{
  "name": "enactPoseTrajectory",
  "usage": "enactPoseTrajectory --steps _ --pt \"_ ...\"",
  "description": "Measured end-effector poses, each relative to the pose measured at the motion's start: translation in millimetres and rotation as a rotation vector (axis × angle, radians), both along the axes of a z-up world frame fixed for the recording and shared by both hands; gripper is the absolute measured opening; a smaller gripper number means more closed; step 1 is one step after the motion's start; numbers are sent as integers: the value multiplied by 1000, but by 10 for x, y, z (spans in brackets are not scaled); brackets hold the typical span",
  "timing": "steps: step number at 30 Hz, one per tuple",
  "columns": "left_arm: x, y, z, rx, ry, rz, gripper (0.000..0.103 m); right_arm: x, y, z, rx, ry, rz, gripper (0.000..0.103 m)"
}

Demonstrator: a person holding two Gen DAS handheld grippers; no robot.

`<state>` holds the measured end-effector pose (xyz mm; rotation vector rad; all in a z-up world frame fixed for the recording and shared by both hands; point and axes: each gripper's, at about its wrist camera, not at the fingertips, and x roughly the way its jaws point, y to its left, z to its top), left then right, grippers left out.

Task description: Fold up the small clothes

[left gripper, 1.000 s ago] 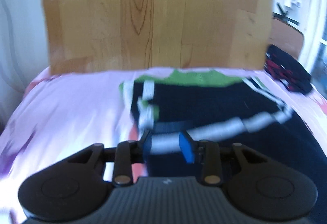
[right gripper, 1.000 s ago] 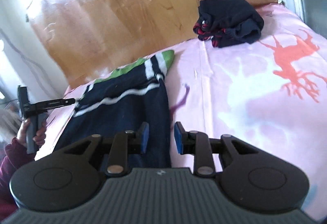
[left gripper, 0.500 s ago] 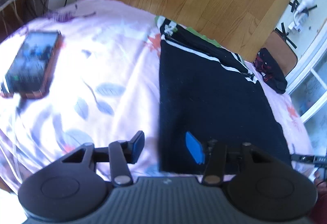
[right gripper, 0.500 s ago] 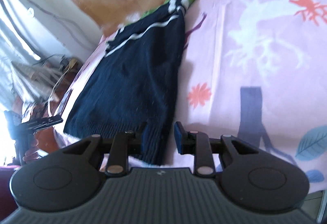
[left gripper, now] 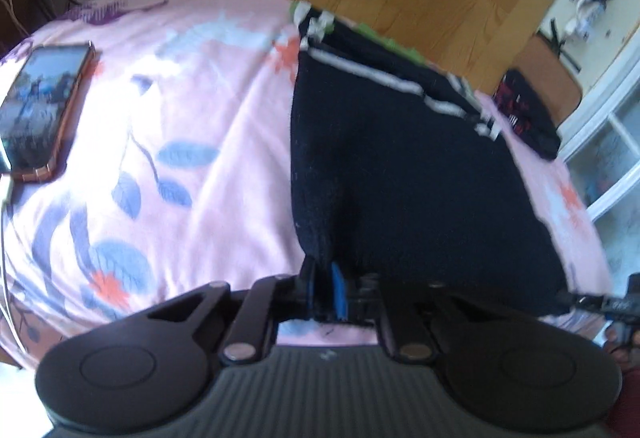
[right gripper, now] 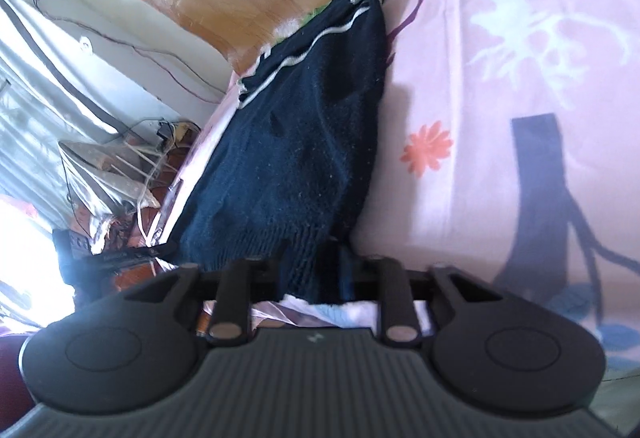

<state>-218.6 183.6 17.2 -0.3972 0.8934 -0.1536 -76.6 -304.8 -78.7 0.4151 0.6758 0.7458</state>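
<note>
Left gripper [left gripper: 323, 288] was clenched on the navy sweater [left gripper: 400, 174] hem, lower centre; right gripper [right gripper: 316, 270] likewise gripped the hem.

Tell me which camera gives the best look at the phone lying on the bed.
The left wrist view. The phone lies whole and face-up there on the pink bedsheet, left of the navy sweater. The right wrist view does not show it; it looks along the sweater's other side.

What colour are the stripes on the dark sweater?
White stripes on the navy sweater; left wrist view shows them best.
</note>
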Motion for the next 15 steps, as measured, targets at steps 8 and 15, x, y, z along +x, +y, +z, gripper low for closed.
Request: enactPoseTrajectory --steps 8,15 --pt "550 216 539 -148 -175 33 8 185 -100 581 72 -167 -50 10" --pt "1930 250 761 -58 -198 225 40 1279 142 1240 96 -258 -285 15"
